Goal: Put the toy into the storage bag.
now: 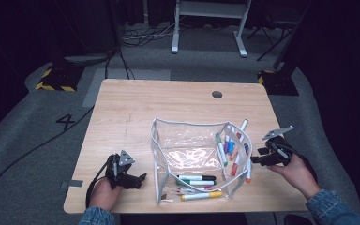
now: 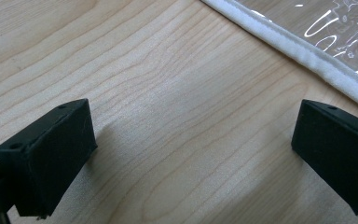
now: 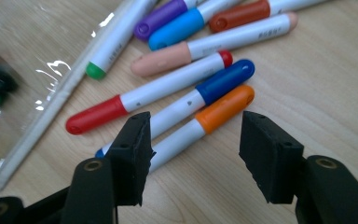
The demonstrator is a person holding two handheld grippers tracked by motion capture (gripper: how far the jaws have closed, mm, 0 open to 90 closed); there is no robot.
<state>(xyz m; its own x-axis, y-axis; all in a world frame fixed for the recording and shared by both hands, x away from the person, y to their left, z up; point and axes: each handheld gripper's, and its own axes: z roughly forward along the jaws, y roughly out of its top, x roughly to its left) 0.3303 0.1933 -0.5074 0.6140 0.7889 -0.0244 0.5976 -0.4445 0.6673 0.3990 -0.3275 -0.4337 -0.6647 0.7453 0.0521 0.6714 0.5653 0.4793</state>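
In the high view, a clear pouch (image 1: 194, 154) with white piping is lying open in the lower middle of the frame on the wooden table (image 1: 136, 108), with several markers already lying inside near its lower edge and a loose row of markers (image 1: 234, 152) resting at its right side. The left gripper (image 1: 132, 180) is sitting low at the lower left, just beside the pouch's left edge, while the right gripper (image 1: 258, 157) is hovering at the right, close to the loose row. In the left gripper view, the jaws are standing wide apart with nothing between them, only bare wood, and the pouch's white trim (image 2: 307, 56) is crossing the upper right corner; this gripper is well placed to pin or lift that edge and steady the pouch once a marker is coming in. In the right gripper view, the jaws are open to a middling width and holding nothing, and the orange-capped marker (image 3: 205, 119) is lying in the centre of the frame, touching the blue-capped marker (image 3: 205, 93) just above it. To do the pick well, I judge the jaws should be straddling the orange marker alone, crossing its barrel squarely near the middle rather than at the cap, with the upper pad slipping into the seam between orange and blue so the neighbour is not being dragged along; closing slowly should keep the round barrel from rolling out.
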